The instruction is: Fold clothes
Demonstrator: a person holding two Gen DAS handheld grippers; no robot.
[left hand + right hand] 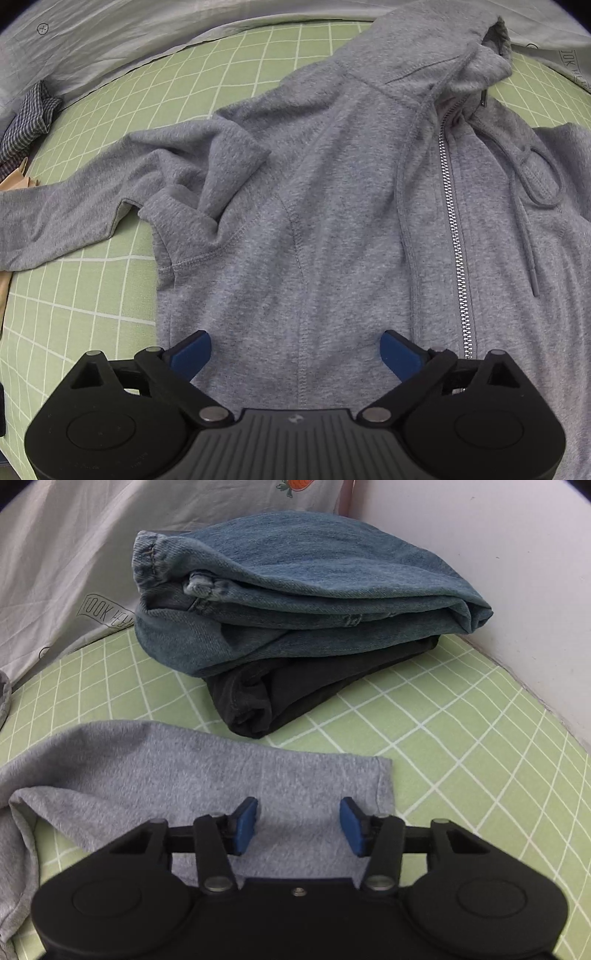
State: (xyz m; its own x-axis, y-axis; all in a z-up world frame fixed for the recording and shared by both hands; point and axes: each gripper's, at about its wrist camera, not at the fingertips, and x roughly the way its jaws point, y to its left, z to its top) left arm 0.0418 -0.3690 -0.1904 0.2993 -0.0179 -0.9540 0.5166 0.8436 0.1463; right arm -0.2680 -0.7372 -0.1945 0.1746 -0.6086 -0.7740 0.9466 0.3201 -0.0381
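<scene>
The green checked surface [92, 295] carries a grey zip hoodie [332, 221] spread front-up, hood away; folded jeans [295, 590] sit atop a black garment [295, 698] beyond its sleeve [221, 775]; left gripper [295, 354] and right gripper [299, 823] hover wide apart, empty.
</scene>
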